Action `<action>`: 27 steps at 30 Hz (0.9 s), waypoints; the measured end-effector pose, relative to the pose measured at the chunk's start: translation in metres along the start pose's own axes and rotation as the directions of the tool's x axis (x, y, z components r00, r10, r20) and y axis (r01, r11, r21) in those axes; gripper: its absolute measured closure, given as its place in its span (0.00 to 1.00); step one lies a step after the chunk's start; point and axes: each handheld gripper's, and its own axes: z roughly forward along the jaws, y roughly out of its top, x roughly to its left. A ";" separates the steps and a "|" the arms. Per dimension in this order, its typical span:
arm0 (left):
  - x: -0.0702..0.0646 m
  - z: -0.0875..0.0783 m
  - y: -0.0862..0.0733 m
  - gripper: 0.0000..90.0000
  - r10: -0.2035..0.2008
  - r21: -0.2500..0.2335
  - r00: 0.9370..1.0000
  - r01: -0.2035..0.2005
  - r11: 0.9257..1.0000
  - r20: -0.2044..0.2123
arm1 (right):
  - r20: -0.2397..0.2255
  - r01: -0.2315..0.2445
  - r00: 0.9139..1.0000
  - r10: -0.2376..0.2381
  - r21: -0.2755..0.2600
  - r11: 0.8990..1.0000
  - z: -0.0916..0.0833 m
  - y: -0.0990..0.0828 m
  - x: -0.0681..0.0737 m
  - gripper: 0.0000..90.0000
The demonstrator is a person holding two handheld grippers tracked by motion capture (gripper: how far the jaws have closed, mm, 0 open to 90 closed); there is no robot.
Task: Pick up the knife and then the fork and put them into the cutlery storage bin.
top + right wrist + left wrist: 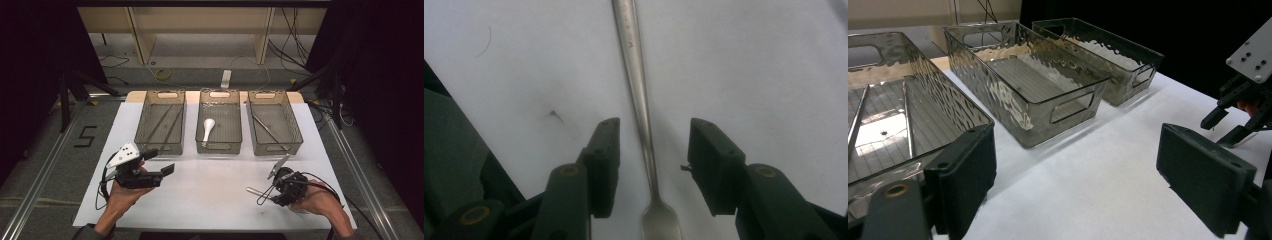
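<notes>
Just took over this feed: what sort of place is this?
Probably a lab recording bench, not a kitchen: white table holding three clear bins, black curtains alongside, cables across the floor.

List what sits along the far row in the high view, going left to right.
Left bin holding long thin metal pieces → middle bin holding a white spoon → right bin holding another thin metal utensil.
</notes>
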 end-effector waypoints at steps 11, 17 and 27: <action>0.000 0.000 0.000 0.17 -0.003 0.001 1.000 0.003 1.000 0.002 | -0.012 -0.002 1.000 0.002 0.042 0.999 0.011 -0.004 0.000 0.76; 0.000 0.000 0.000 0.17 -0.002 0.001 1.000 0.002 1.000 0.003 | -0.010 0.000 1.000 0.001 0.058 0.998 0.013 -0.004 0.000 0.81; -0.001 0.000 0.000 0.17 -0.004 0.001 1.000 0.004 1.000 0.003 | -0.017 0.009 1.000 -0.008 0.075 0.997 0.019 -0.004 0.000 0.89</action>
